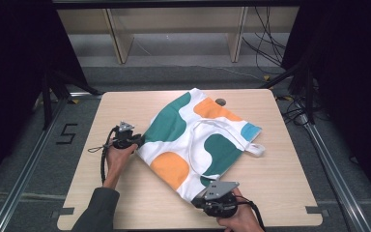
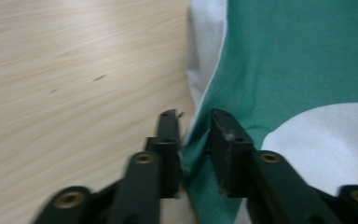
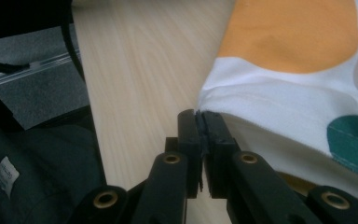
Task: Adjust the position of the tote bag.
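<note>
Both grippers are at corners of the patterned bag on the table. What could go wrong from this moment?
1. The left gripper has its jaws slightly apart around the green edge of the tote bag, so that corner may slip out if pulled.
2. The right gripper pinches only a thin bit of the white corner; a strong pull could free it.
3. The loose handle lies across the bag and may get folded inside or catch.

The bag covers most of a small dark round object at the counter far edge; its nature cannot be told. In the left gripper view the bag runs off the right and top edges. The right tool hides the pinched hem corner.
</note>
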{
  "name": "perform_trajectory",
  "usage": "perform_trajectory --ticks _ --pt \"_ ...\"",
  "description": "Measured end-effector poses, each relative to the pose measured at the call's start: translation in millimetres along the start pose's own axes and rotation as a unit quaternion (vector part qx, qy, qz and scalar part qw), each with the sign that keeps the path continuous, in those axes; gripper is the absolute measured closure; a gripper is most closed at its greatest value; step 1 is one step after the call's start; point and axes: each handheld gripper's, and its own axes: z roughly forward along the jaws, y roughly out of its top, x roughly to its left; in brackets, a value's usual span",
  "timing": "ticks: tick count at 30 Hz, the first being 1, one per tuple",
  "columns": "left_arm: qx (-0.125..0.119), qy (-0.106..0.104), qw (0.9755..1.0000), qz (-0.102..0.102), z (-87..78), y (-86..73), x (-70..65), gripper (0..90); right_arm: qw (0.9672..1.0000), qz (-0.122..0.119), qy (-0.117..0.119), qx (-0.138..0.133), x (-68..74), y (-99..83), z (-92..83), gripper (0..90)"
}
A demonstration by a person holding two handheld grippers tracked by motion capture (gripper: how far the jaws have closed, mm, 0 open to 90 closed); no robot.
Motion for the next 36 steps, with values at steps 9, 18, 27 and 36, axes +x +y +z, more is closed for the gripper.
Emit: perform_trajectory --ticks 9,18,27,36 --pt "-0.047 0.038 0.9976 -0.034 -58.1 5.6 -32.6 33.3 0.9993 0.017 0.034 0.003 8.9 11.3 14.9 63.6" --pt "-0.031 -0.103 0.9937 0.031 -94.6 -31.9 -122.2 32.2 0.994 0.074 -0.057 -0.058 -31.4 -5.4 -51.2 49.7" --pt "-0.025 -0.161 0.9838 0.075 -99.0 -50.3 -197.2 27.9 0.9784 0.131 -0.154 -0.043 -73.0 -34.4 -78.4 45.1" --pt "0.013 -0.105 0.9789 0.174 -80.0 -61.9 -225.4 34.8 0.9779 0.135 -0.155 -0.042 -75.4 -35.5 -76.6 43.2"
